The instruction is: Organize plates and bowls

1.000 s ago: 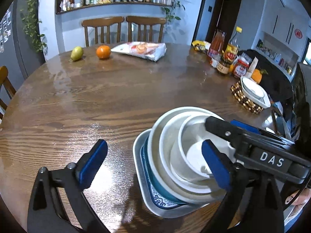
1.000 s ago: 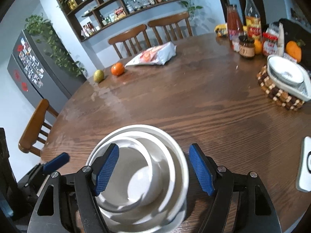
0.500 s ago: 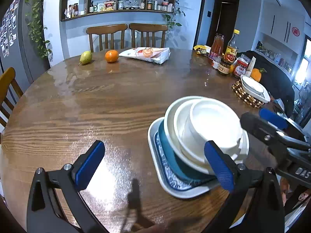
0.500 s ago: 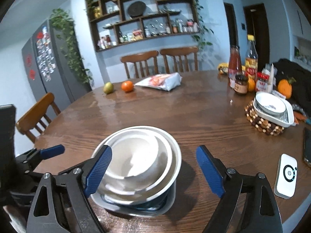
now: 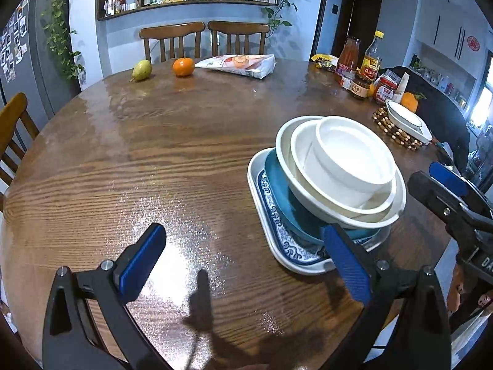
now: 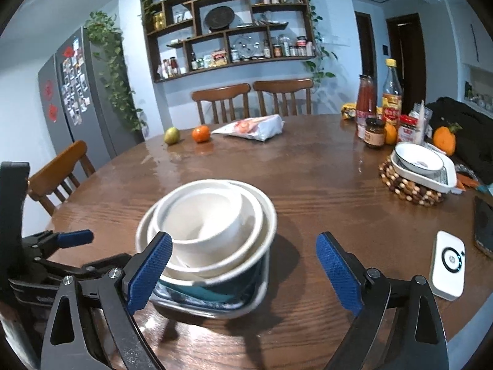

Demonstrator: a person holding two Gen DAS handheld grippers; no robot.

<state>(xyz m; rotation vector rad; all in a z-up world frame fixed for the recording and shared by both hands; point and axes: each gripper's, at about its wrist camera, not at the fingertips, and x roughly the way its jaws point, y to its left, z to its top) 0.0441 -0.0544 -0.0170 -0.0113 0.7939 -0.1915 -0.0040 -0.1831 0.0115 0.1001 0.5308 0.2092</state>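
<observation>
Stack of dishes on the round wooden worktop (image 5: 154, 160): three nested white bowls (image 5: 342, 166) sit in a teal plate (image 5: 277, 185), which rests on a rectangular white plate with blue patterned border (image 5: 271, 215). Left gripper (image 5: 243, 265), jaws open and empty, is just beside the stack; right gripper (image 6: 243, 268), jaws open and empty, faces it from the opposite side. A second dish (image 6: 422, 160) lies on a beaded trivet (image 6: 409, 188), well apart.

Overhead light is glaring off the glossy tabletop (image 5: 172, 256); fisheye edges are bending, corners darkening; right-wrist bowls (image 6: 209, 225) are blurring slightly.
</observation>
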